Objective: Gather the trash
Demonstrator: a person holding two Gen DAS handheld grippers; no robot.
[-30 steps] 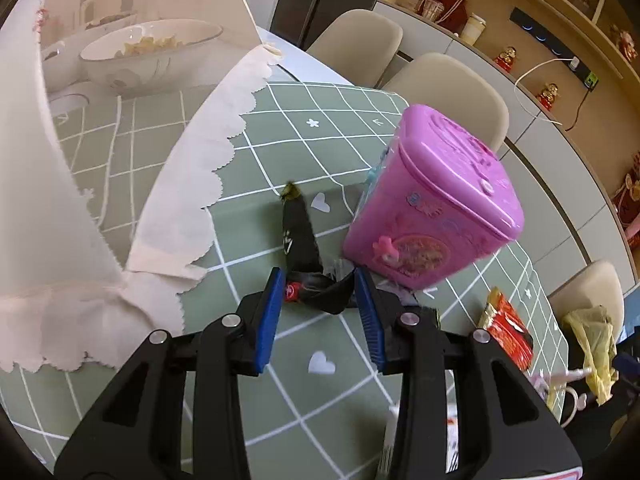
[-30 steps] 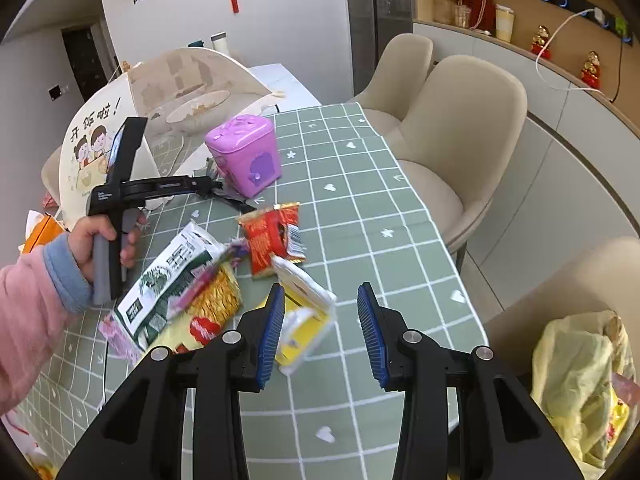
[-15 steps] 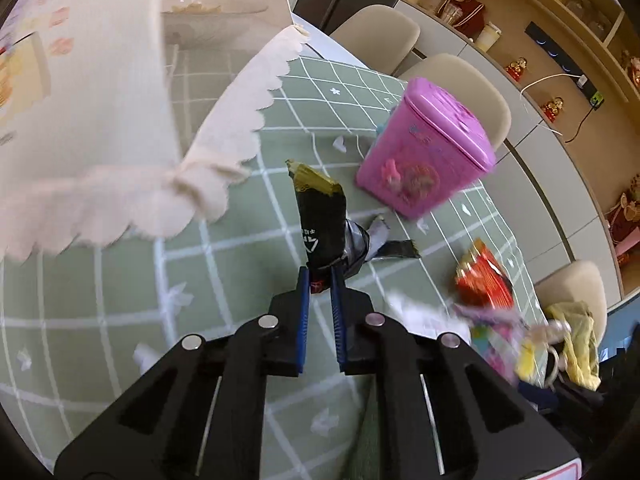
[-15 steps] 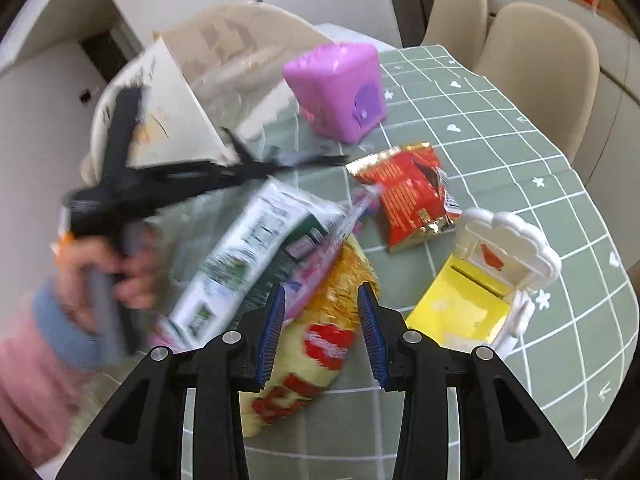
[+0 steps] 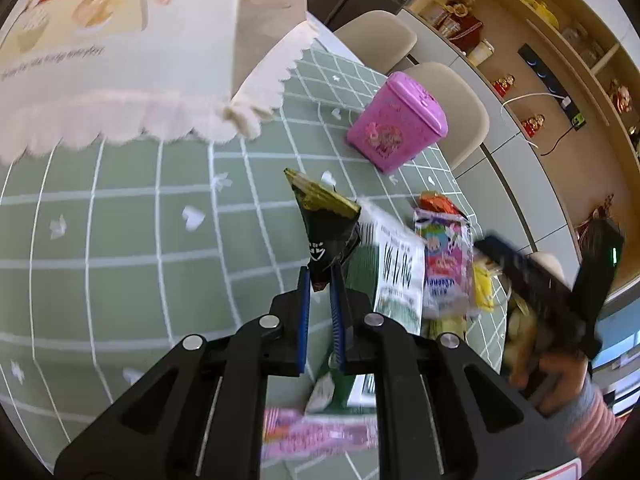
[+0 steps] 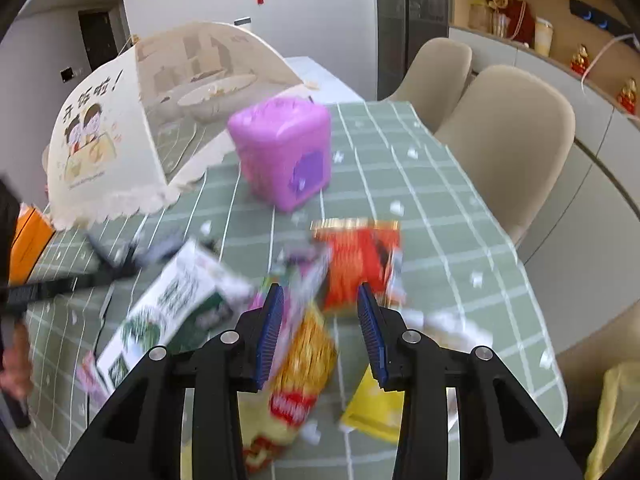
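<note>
A crumpled black foil wrapper with a gold-green top edge [image 5: 326, 226] stood upright, pinched at its lower end between the left tongs [image 5: 320, 280]. A loose heap of packets lay on the green checked worktop [image 6: 440, 200]: a white and green carton-like pack [image 6: 180, 300], a red crinkled snack bag [image 6: 356, 256], a yellow noodle bag [image 6: 304, 364], a pink and purple printed wrapper [image 5: 444, 260] and a flat yellow packet [image 6: 376, 408]. A pink plastic bin with a closed lid [image 6: 284, 152] stood beyond them.

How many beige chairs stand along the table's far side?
2: one chair beside the table's middle, another chair behind it near the dark cabinet; others may be hidden.
</note>
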